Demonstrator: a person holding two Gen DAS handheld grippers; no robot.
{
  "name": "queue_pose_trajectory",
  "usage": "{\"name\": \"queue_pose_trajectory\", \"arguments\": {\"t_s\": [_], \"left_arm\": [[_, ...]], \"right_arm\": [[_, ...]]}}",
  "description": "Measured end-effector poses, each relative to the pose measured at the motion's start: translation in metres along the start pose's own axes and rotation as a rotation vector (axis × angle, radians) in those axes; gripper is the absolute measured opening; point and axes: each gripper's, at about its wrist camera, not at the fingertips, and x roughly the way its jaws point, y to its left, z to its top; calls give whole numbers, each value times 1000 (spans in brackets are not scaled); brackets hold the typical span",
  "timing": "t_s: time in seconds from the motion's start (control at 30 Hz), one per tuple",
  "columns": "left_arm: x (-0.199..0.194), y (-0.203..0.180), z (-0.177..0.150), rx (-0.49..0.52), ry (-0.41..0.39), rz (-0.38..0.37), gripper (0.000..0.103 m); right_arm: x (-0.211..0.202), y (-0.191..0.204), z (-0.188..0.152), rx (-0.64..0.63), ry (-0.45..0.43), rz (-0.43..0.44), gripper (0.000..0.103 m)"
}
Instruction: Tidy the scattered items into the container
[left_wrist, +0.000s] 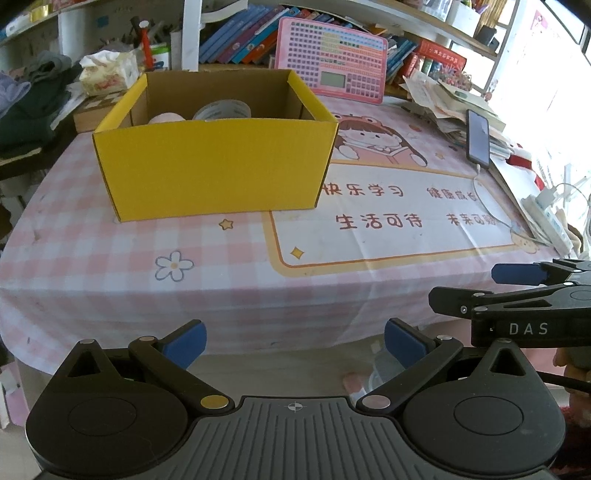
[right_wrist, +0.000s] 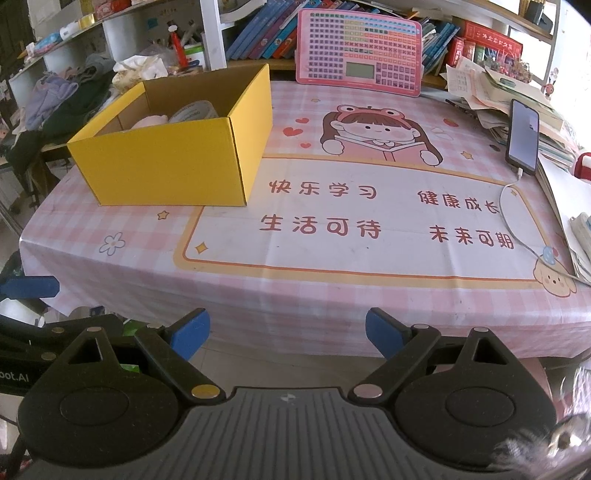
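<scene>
The tabletop (right_wrist: 332, 295) is covered by a pink checked cloth printed with a cartoon girl and a framed white panel of red characters, and it carries everything in view. Largest on it is the yellow cardboard box (right_wrist: 166, 162), standing open-topped toward the far left corner, its near wall facing the cameras. Inside it, only partly seen over the rim, lie a roll of tape (left_wrist: 222, 110) and, touching it on the left, a pale pink item (left_wrist: 166, 118) (too hidden to tell what it is). Against the far edge leans a pink learning board (right_wrist: 359, 51) with a small screen, and near the right edge a dark phone (right_wrist: 523, 137) rests on a heap of papers, a white cable trailing from it across the cloth. Both tools are held off the near edge of the tabletop, well apart from the box. The left gripper (left_wrist: 294, 345) has its blue-padded fingers spread wide with nothing between them, the box straight ahead and slightly left of it. The right gripper (right_wrist: 287, 330) is likewise wide and empty, with the box ahead and well to its left; it sits just beside the left one.
</scene>
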Motion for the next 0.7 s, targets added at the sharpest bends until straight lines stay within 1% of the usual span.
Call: {"name": "queue_pose_trajectory", "arguments": {"t_s": [0.33, 0.7], "left_arm": [[2, 1, 1, -4, 15, 13, 103], [7, 4, 0, -33, 29, 1, 103]], "right_arm": [[3, -1, 0, -2, 7, 0, 92], [7, -2, 0, -6, 26, 0, 92]]}}
